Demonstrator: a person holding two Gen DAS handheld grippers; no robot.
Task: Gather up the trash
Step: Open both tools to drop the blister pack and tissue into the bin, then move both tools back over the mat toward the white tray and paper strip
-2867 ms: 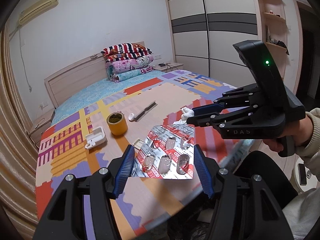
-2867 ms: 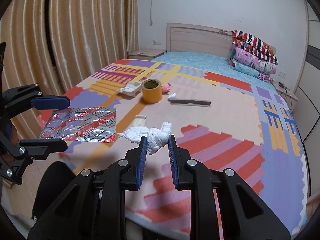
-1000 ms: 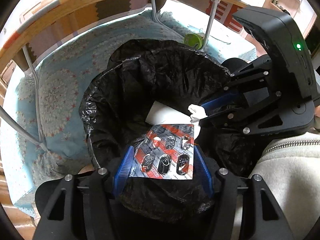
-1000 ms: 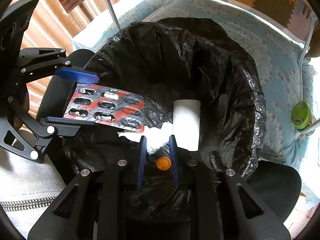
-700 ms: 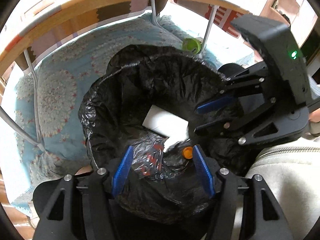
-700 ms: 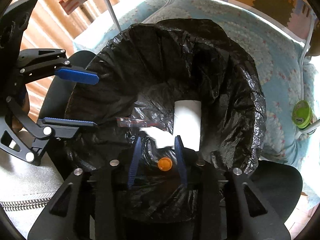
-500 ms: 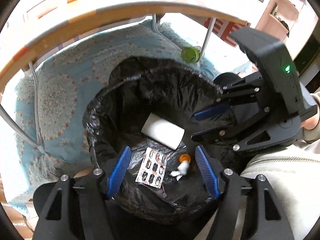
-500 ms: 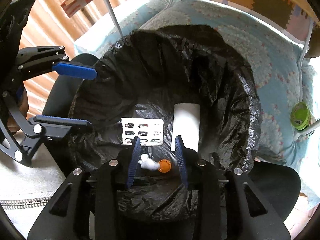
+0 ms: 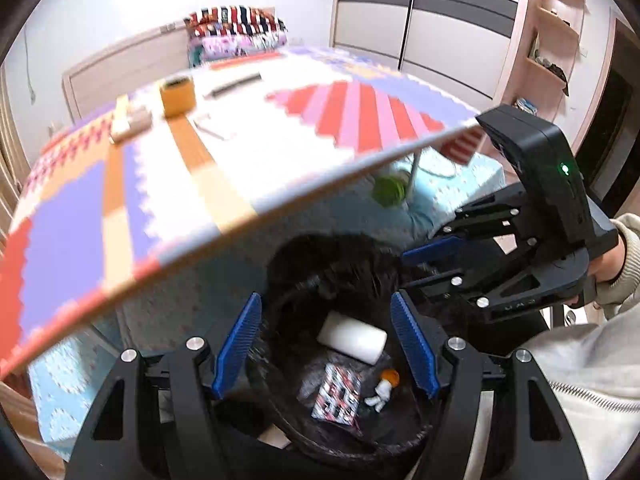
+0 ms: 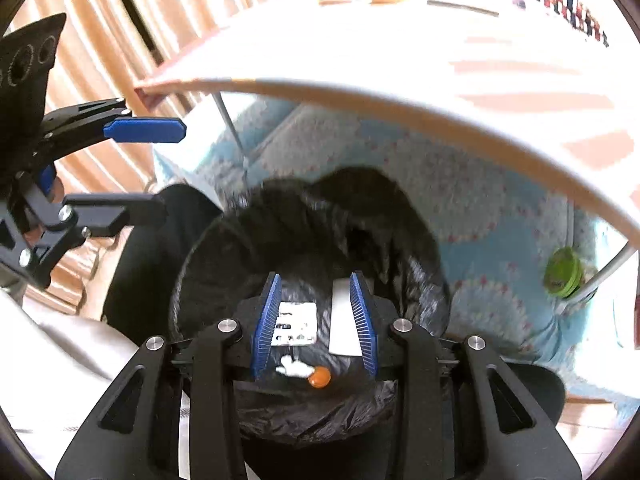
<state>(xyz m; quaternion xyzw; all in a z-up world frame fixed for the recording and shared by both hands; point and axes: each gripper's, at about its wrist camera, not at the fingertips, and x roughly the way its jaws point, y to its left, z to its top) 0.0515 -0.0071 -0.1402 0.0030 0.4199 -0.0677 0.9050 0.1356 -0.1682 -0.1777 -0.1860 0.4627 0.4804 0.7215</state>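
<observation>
A bin lined with a black bag (image 9: pixel 332 276) (image 10: pixel 312 216) stands under the table edge. In it lie the red and silver pill blister (image 9: pixel 337 394) (image 10: pixel 295 323), the crumpled white tissue (image 9: pixel 379 394) (image 10: pixel 295 369), an orange cap (image 9: pixel 391 377) (image 10: pixel 319 377) and a white roll (image 9: pixel 353 337) (image 10: pixel 343 320). My left gripper (image 9: pixel 326 340) is open and empty above the bin. My right gripper (image 10: pixel 314 320) is open and empty too; it also shows in the left wrist view (image 9: pixel 436 264), to the right of the bin.
The patterned table (image 9: pixel 280 120) holds a yellow tape roll (image 9: pixel 177 95), a white box (image 9: pixel 130 122), a grey strip (image 9: pixel 232 84) and a small flat packet (image 9: pixel 214 126). A green lid (image 9: pixel 387 192) (image 10: pixel 563 275) lies on the blue floor mat by a table leg.
Both grippers opened over the bin; the blister and the tissue fell into it. Both grippers have since lifted and tilted up, so the tabletop is back in view.
</observation>
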